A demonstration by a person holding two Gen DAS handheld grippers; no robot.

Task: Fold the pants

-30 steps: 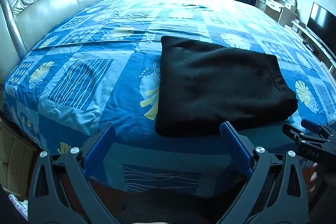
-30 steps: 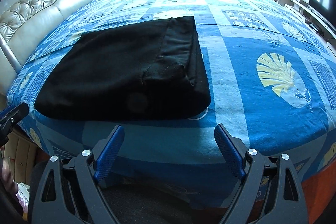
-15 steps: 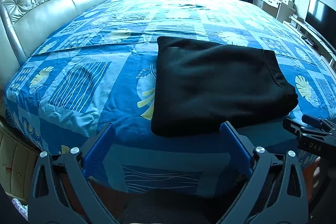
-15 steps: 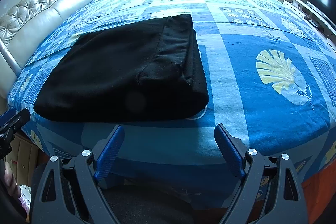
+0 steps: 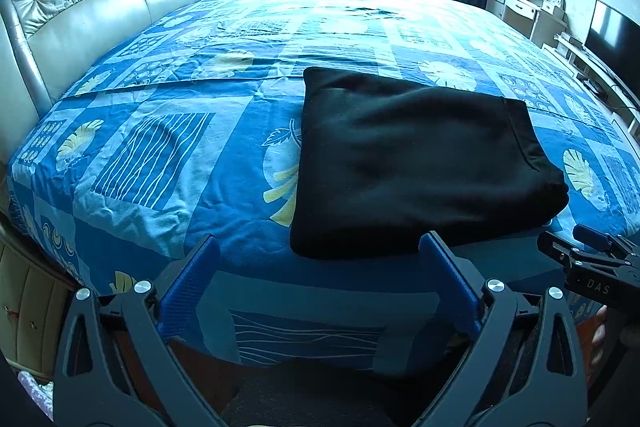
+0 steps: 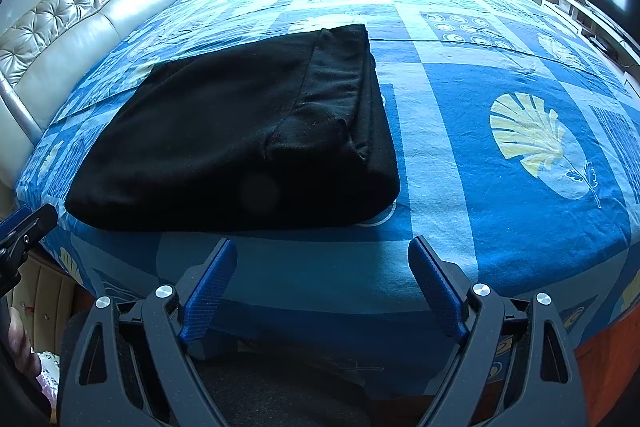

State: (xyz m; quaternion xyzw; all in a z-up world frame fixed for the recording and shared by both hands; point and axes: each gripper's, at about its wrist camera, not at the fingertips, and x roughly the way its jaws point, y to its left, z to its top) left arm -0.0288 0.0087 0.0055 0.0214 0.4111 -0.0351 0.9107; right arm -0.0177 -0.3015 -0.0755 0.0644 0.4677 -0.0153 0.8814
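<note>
Both grippers, left gripper (image 5: 318, 259) and right gripper (image 6: 322, 261), are hanging wide open and empty off the near edge of the bed (image 5: 160, 163), since the black pants (image 5: 412, 163) are lying folded flat on it, looking finished. Right wrist view is showing the stacked waistband layers (image 6: 340, 83); left is showing only smooth top.
</note>
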